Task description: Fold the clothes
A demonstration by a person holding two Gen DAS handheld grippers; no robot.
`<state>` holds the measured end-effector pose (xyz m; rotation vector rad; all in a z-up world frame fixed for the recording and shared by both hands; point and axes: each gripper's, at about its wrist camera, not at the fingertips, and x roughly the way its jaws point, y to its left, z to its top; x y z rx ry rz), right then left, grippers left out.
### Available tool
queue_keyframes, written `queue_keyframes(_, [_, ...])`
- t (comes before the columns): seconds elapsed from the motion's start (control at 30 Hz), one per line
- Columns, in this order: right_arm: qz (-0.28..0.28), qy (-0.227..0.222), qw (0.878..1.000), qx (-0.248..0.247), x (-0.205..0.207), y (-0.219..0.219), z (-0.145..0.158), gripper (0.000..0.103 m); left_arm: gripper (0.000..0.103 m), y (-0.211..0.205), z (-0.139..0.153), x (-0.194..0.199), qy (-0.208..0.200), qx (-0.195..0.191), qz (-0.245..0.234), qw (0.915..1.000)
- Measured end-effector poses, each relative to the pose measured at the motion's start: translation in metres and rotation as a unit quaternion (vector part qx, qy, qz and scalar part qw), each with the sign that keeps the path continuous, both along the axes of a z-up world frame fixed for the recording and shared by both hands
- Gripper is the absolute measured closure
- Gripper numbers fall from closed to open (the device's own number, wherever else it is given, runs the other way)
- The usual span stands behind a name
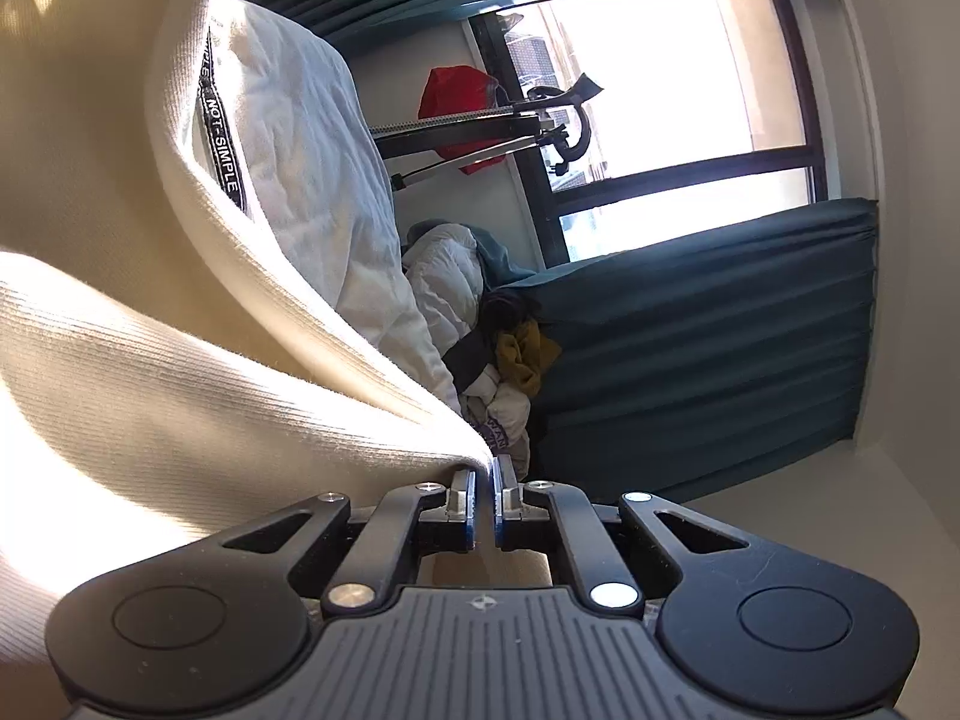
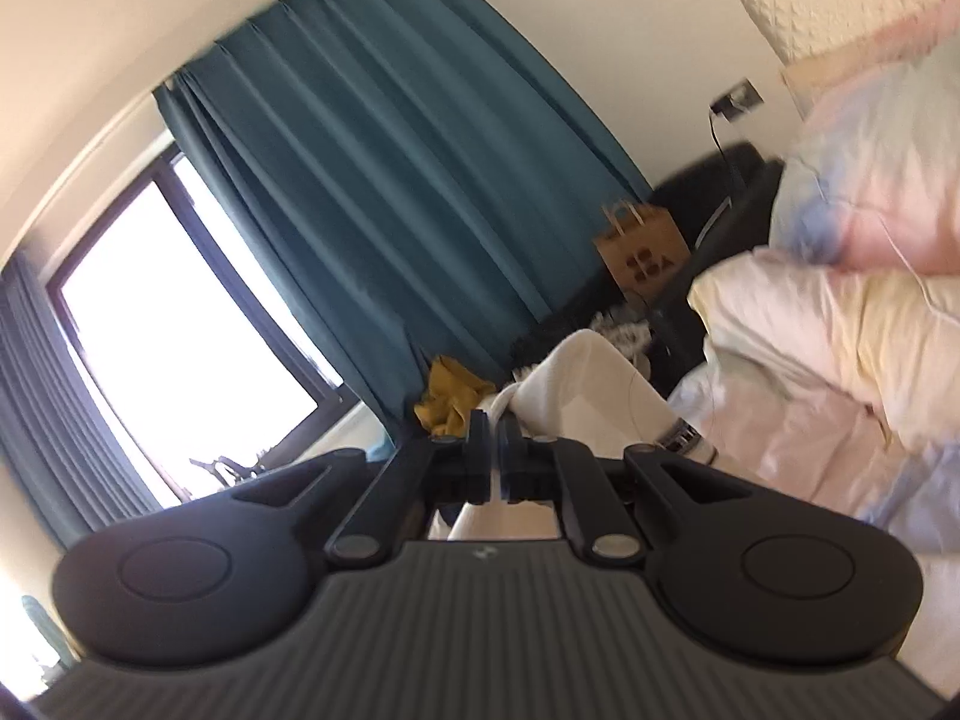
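A cream ribbed garment [image 1: 180, 360] fills the left of the left wrist view, lifted off the bed, with a black neck tape that reads NOT-SIMPLE [image 1: 225, 150]. My left gripper [image 1: 487, 468] is shut on a corner of this cloth, which runs up and left from the pads. In the right wrist view the same cream garment [image 2: 588, 384] stretches away from my right gripper [image 2: 495, 426], which is shut on its edge. The cloth hangs taut between the two grippers.
A pile of clothes, one mustard yellow [image 1: 528, 354], lies by the teal curtain [image 1: 720, 330]. White quilted bedding [image 1: 336, 198] is behind the garment. Pastel pillows [image 2: 840, 252], a paper bag [image 2: 642, 252] and a bright window [image 2: 168, 324] show in the right wrist view.
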<state>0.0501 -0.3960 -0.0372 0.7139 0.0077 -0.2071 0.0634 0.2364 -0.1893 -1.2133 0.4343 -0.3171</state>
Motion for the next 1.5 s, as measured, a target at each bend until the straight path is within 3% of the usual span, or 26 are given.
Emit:
queue_keyframes(0.1, [-0.014,0.001,1.0,-0.009,0.028,-0.002,0.012,0.097,0.097,-0.003,0.003,0.002,0.001,0.018,0.0,0.9998])
queue_keyframes(0.4, [-0.035,0.117,0.99,0.063,0.156,-0.018,-0.019,0.097,0.097,-0.007,-0.005,0.022,-0.004,0.024,-0.014,0.9996])
queue_keyframes(0.53, [-0.013,0.107,0.994,0.011,0.198,-0.002,-0.003,0.097,0.097,-0.008,-0.005,0.026,-0.023,0.02,-0.014,0.9994])
queue_keyframes(0.6, [0.011,0.069,0.998,-0.004,0.202,0.005,0.014,0.097,0.097,-0.008,-0.003,0.025,-0.028,0.017,-0.013,0.9994])
queue_keyframes(0.73, [0.046,-0.028,0.998,-0.034,0.177,0.004,0.035,0.097,0.097,-0.01,0.002,0.019,-0.04,0.013,-0.017,0.999])
queue_keyframes(0.8, [0.034,-0.031,0.998,-0.052,0.156,-0.006,0.017,0.097,0.097,-0.012,0.007,0.015,-0.032,0.022,-0.022,0.999])
queue_keyframes(0.87, [0.018,-0.006,0.998,-0.063,0.136,-0.02,-0.013,0.097,0.097,-0.017,0.008,0.011,-0.007,0.04,-0.033,0.9986])
queue_keyframes(1.0, [-0.013,0.115,0.993,-0.012,0.101,-0.056,-0.114,0.097,0.097,-0.035,-0.009,0.013,0.089,0.093,-0.07,0.9892])
queue_keyframes(1.07, [-0.022,0.179,0.983,0.018,0.089,-0.065,-0.166,0.097,0.097,-0.043,-0.021,0.015,0.138,0.124,-0.083,0.979])
queue_keyframes(1.17, [-0.036,0.256,0.965,0.039,0.081,-0.066,-0.221,0.097,0.096,-0.043,-0.028,0.017,0.16,0.125,-0.08,0.9758])
queue_keyframes(1.33, [-0.035,0.267,0.963,0.0,0.069,-0.044,-0.216,0.093,0.089,-0.035,-0.026,0.005,0.155,0.13,-0.069,0.9768])
queue_keyframes(1.43, [-0.037,0.26,0.965,-0.001,0.05,-0.032,-0.199,0.091,0.082,-0.033,-0.021,-0.002,0.151,0.133,-0.064,0.9774])
queue_keyframes(1.5, [-0.041,0.252,0.967,0.025,0.034,-0.027,-0.192,0.085,0.073,-0.031,-0.013,-0.012,0.149,0.146,-0.063,0.976])
